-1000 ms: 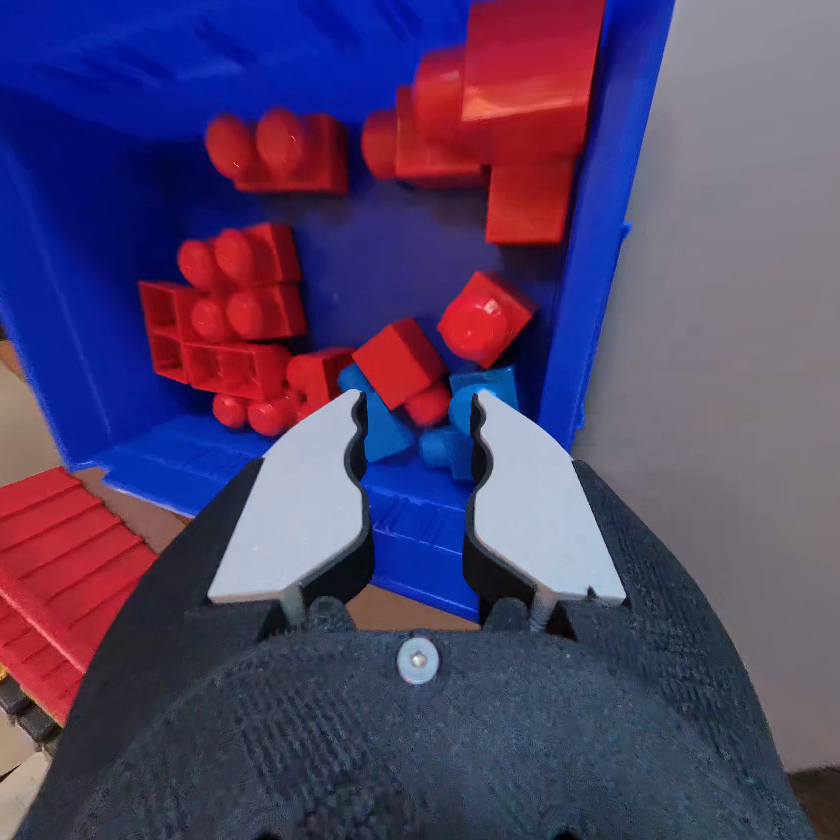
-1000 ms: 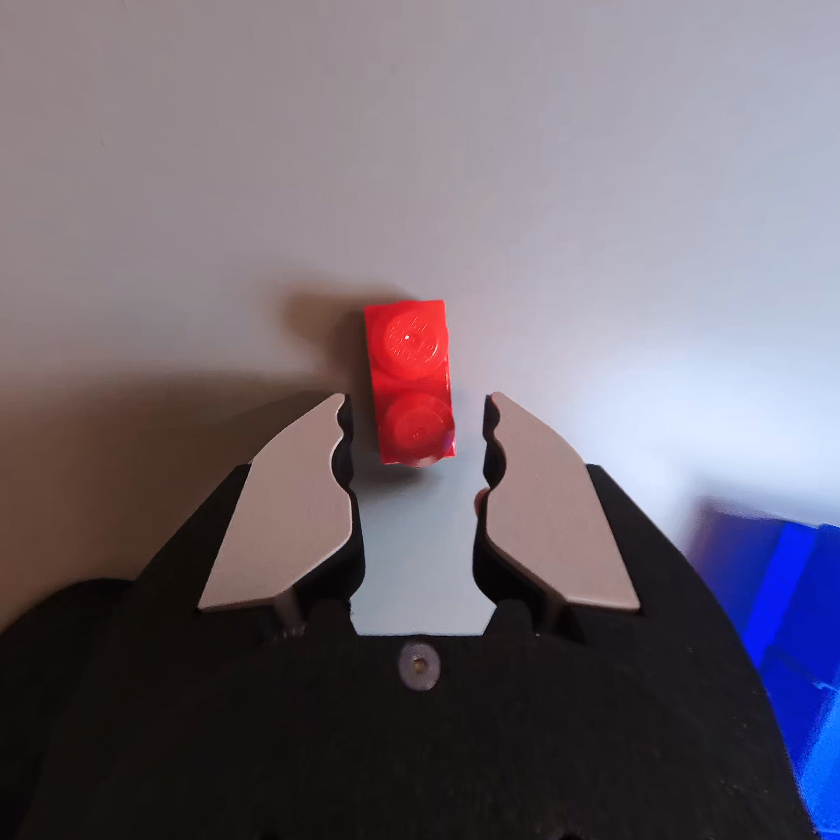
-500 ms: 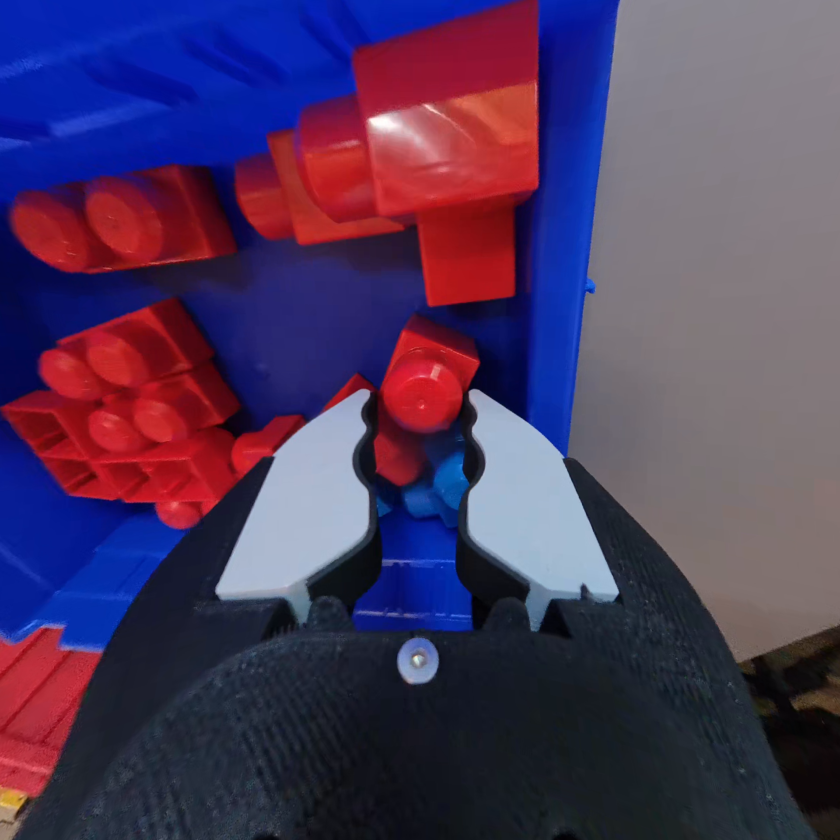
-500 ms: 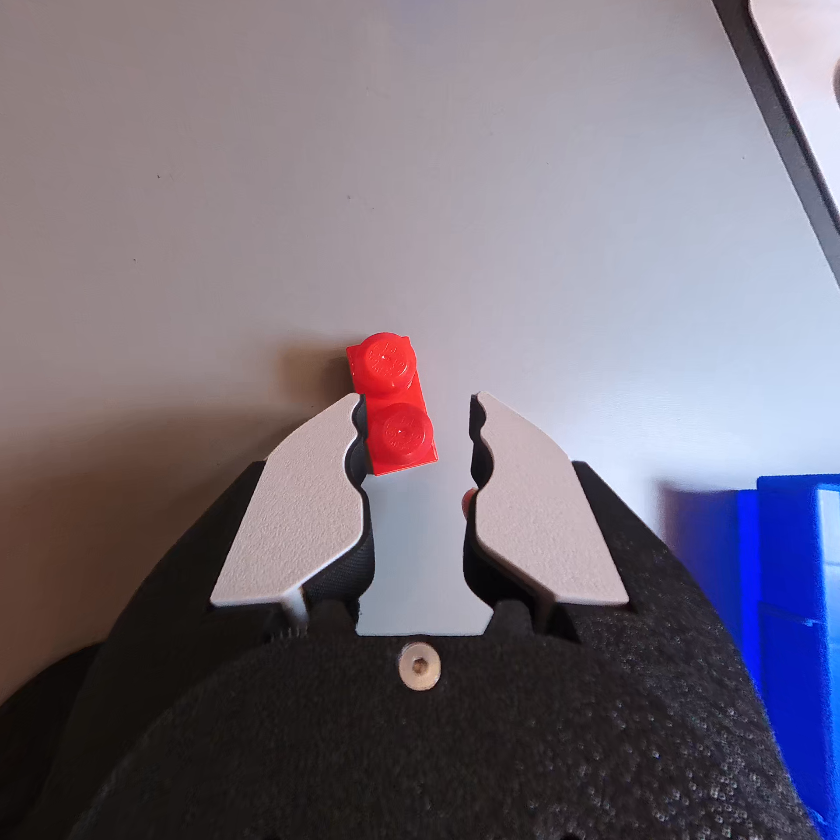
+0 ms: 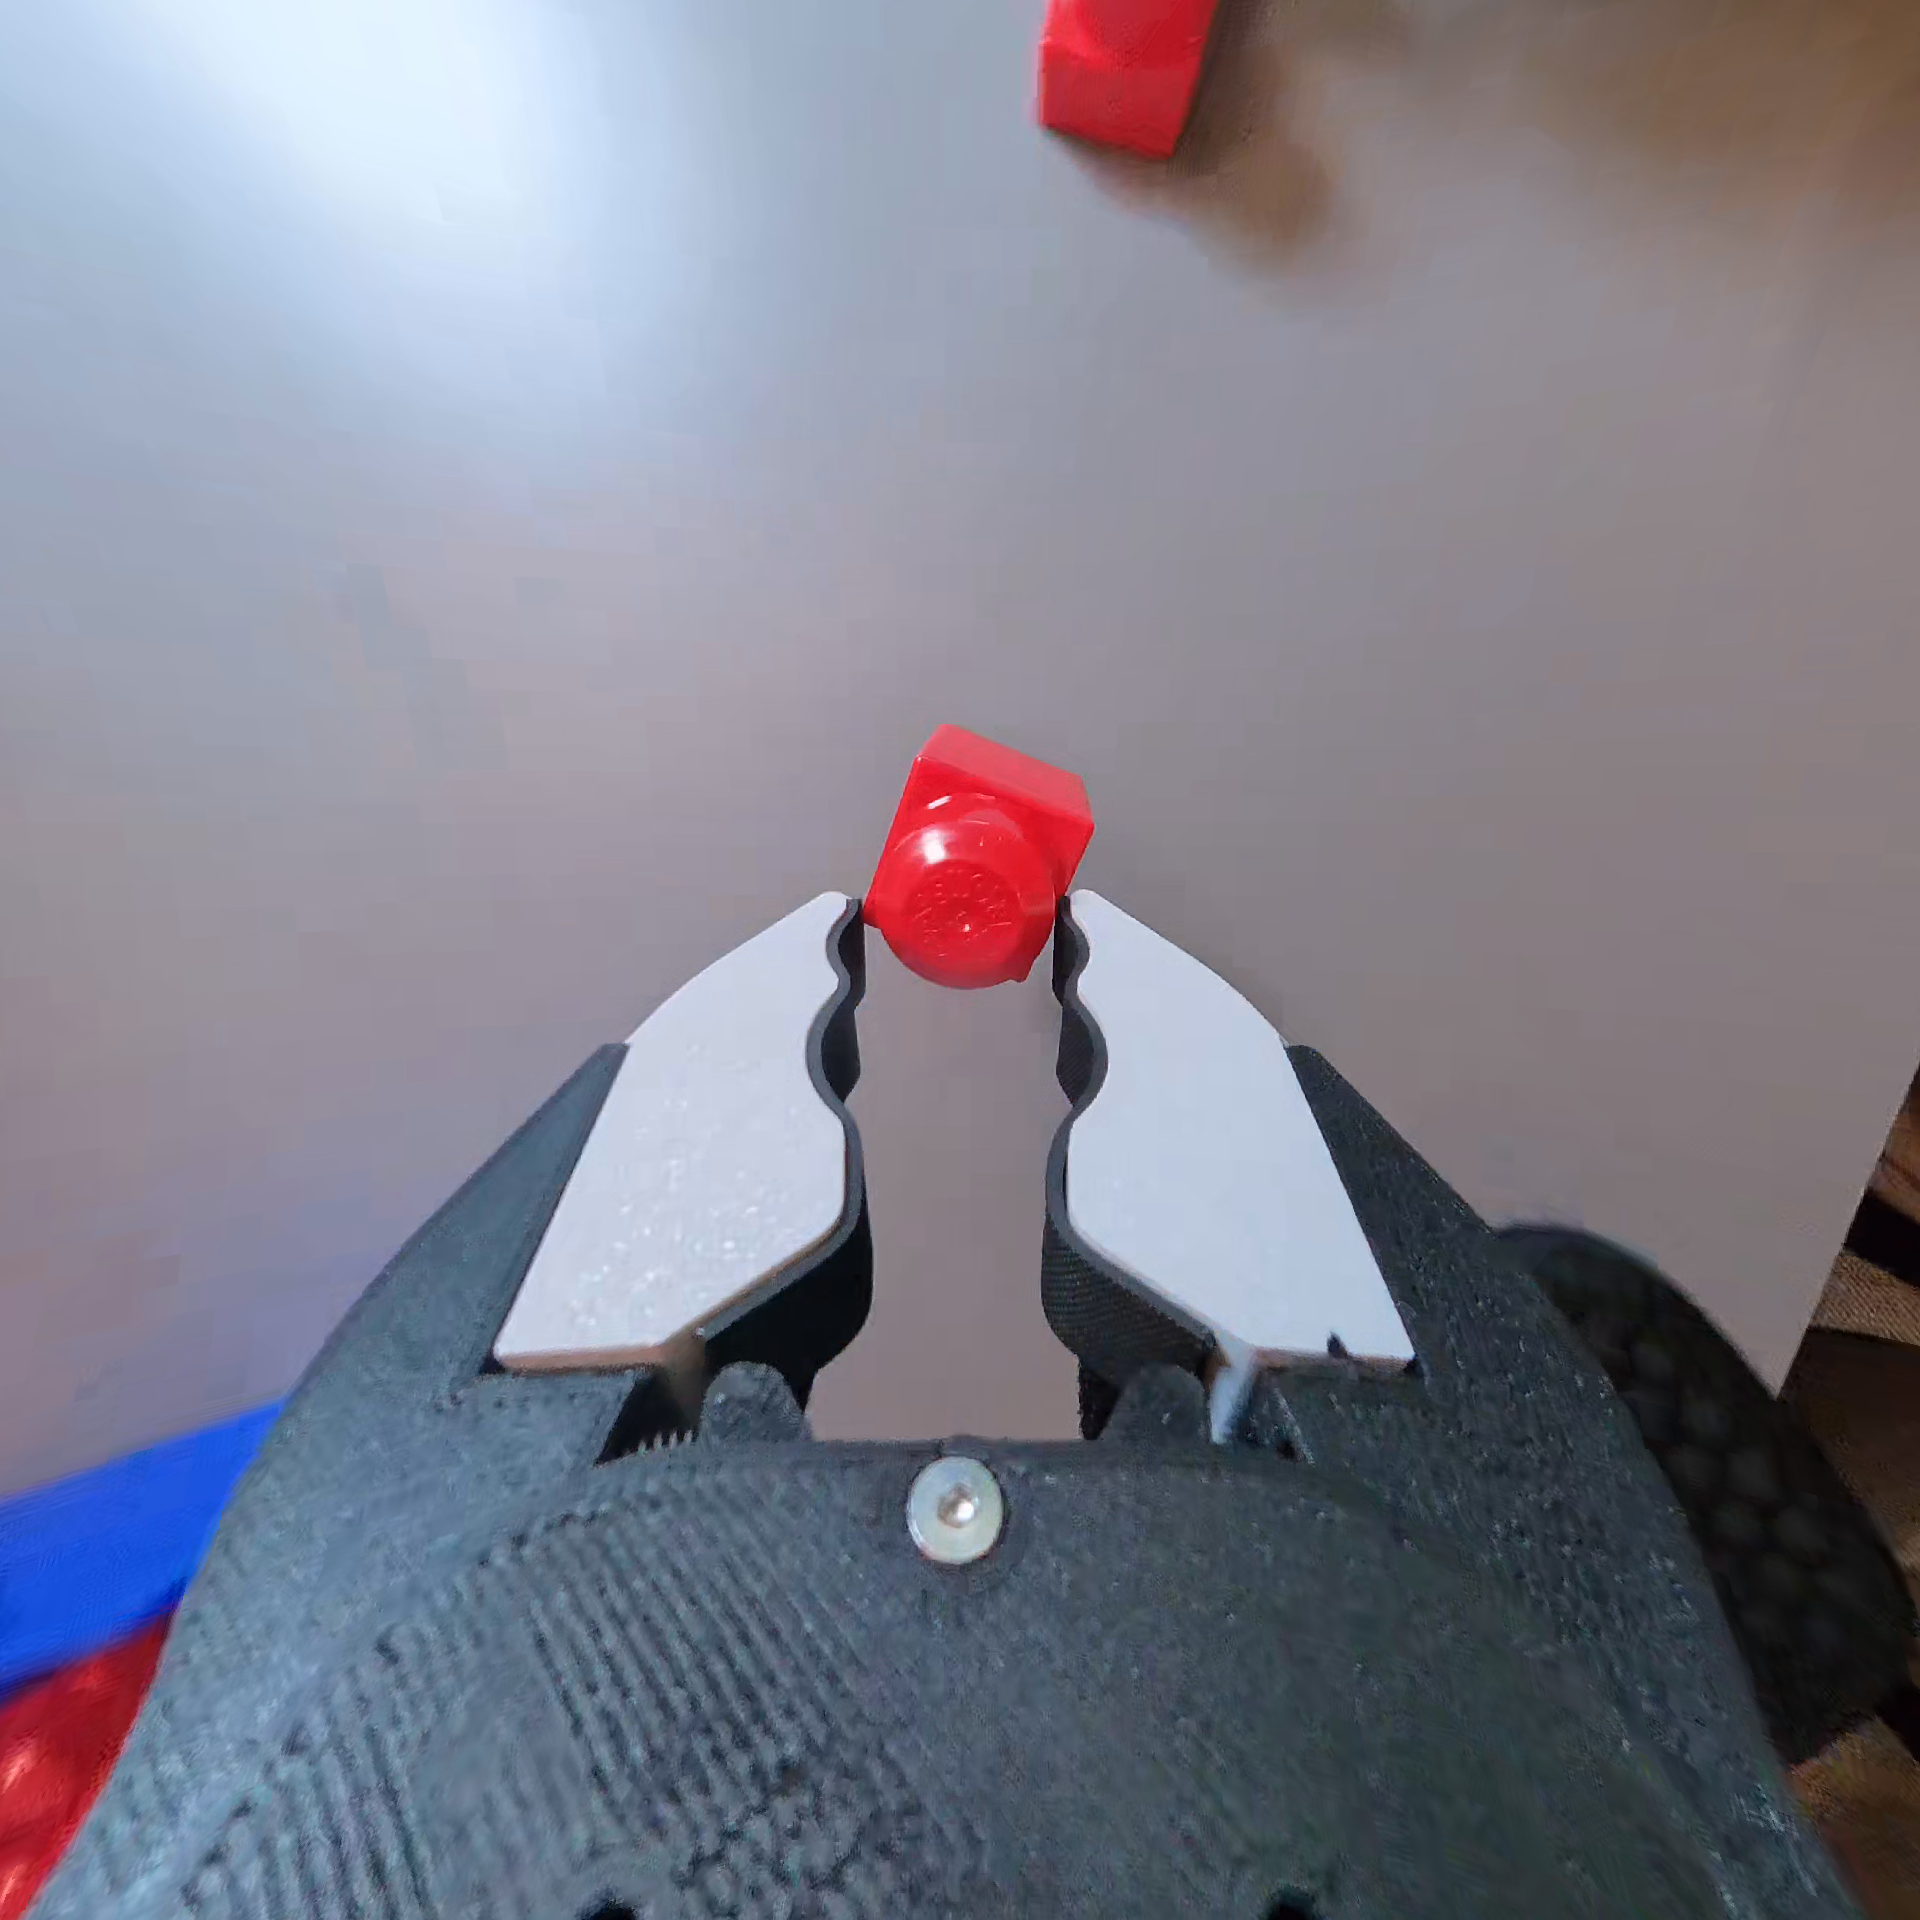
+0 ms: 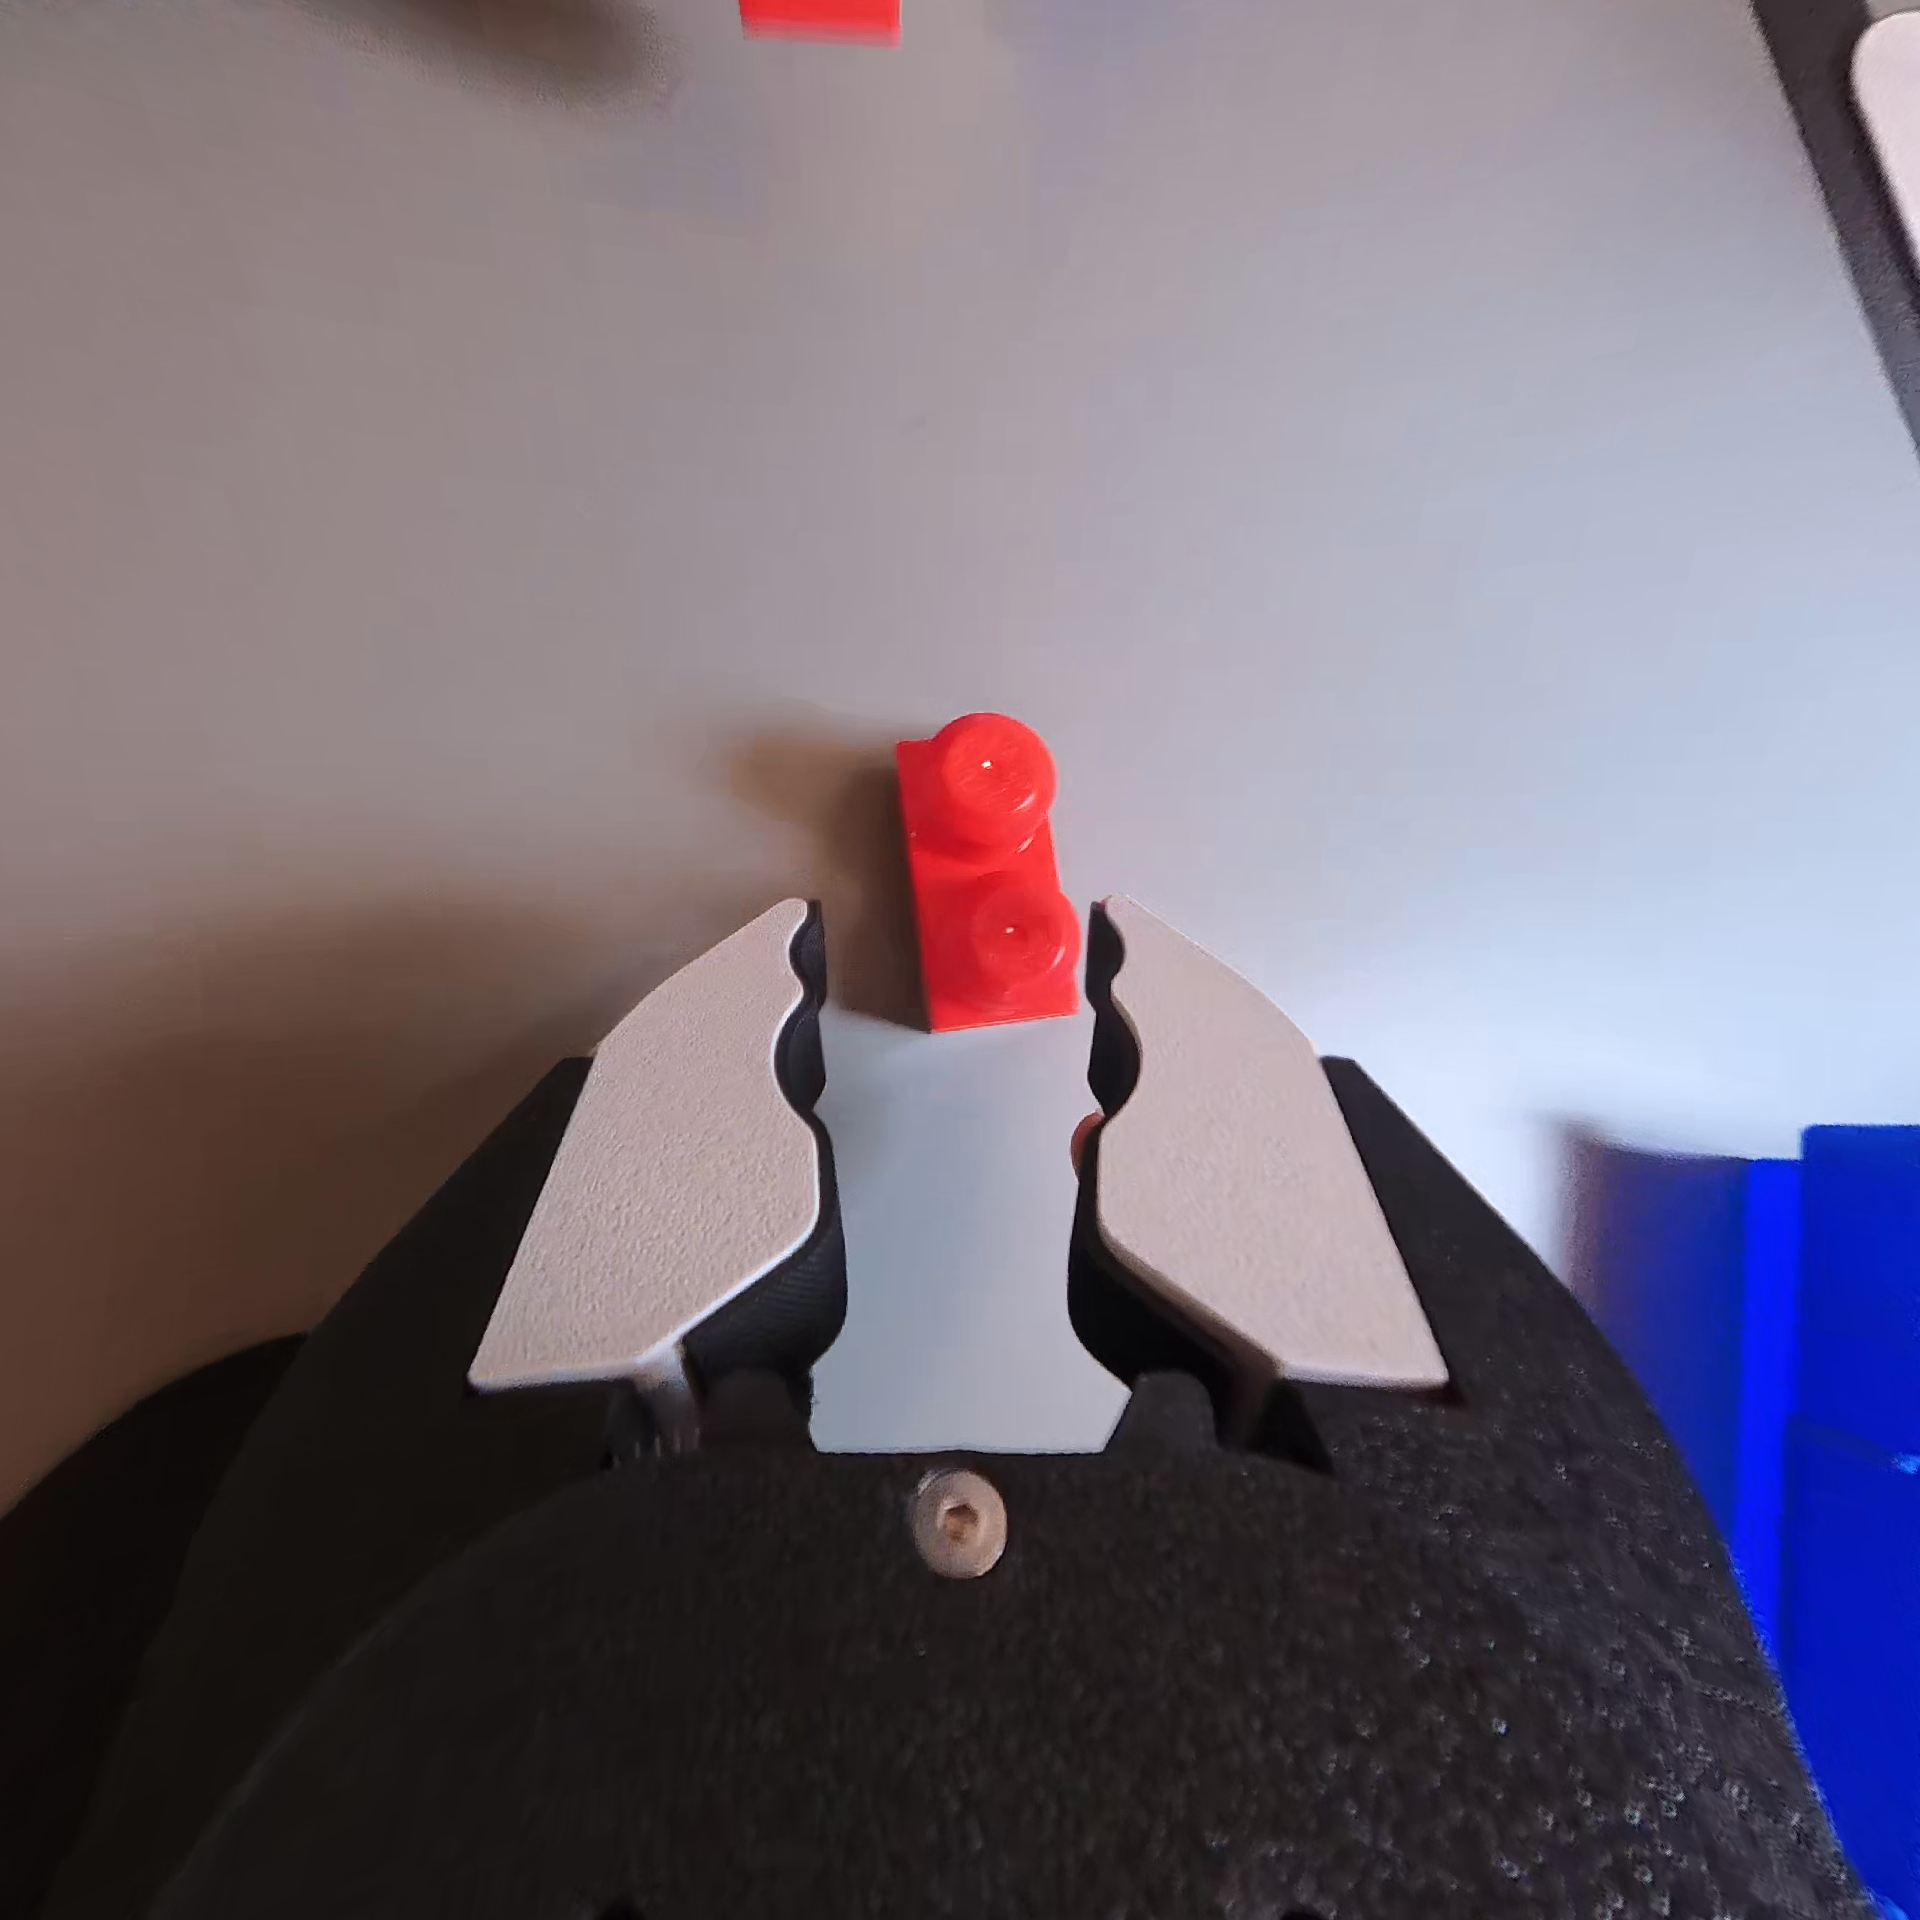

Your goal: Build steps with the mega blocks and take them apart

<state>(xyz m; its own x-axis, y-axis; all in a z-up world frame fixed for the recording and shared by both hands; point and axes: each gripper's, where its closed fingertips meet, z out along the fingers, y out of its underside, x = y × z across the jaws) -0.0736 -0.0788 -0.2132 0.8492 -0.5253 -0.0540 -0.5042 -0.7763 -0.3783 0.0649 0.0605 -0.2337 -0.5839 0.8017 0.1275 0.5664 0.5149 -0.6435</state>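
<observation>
My left gripper [image 5: 958,914] is shut on a small red one-stud block [image 5: 977,862], pinched at the fingertips with the stud facing the camera, held over the grey table [image 5: 520,520]. In the right wrist view a red two-stud block [image 6: 987,883] lies flat on the table, studs up. My right gripper [image 6: 956,914] is open, with the block's near end between its fingertips, closer to the right finger. A red block [image 5: 1122,73] lies at the top edge of the left wrist view. A red piece [image 6: 821,21] shows at the top edge of the right wrist view.
A blue bin shows blurred at the lower left of the left wrist view [image 5: 104,1538] and at the right edge of the right wrist view [image 6: 1849,1455]. A dark-edged flat object [image 6: 1849,156] lies at the table's top right. The table edge [image 5: 1860,1195] runs at the right. Tip to tip, the grippers are about 20 cm apart.
My left gripper closed on the one-stud red block inside the blue bin and carried it out over the table. My right gripper stayed open around the two-stud block, shifting slightly left.
</observation>
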